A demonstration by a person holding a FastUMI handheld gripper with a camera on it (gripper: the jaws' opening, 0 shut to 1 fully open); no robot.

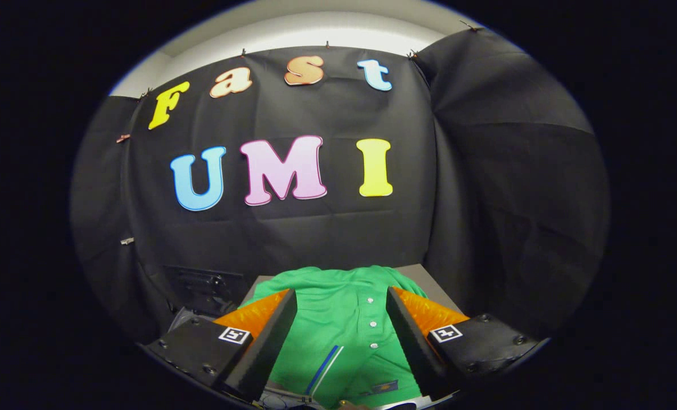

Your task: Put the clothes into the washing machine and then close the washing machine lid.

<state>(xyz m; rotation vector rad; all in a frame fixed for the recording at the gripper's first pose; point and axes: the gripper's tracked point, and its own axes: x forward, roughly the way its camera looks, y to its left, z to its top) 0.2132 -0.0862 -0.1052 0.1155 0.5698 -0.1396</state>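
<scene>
While your gripper (341,296) stands wide open and empty, the green shirt (338,319) lies between its fingers.

The gripper (341,307) holds its jaws wide apart, and the green shirt (338,319) fills the gap between them and lies just ahead. Beyond the shirt the black cloth wall (315,228) blocks the way forward. Above the shirt the space is free.

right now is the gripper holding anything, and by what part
Nothing is held. The gripper is open, its fingers spread to either side of the green shirt, which lies between them untouched.
</scene>
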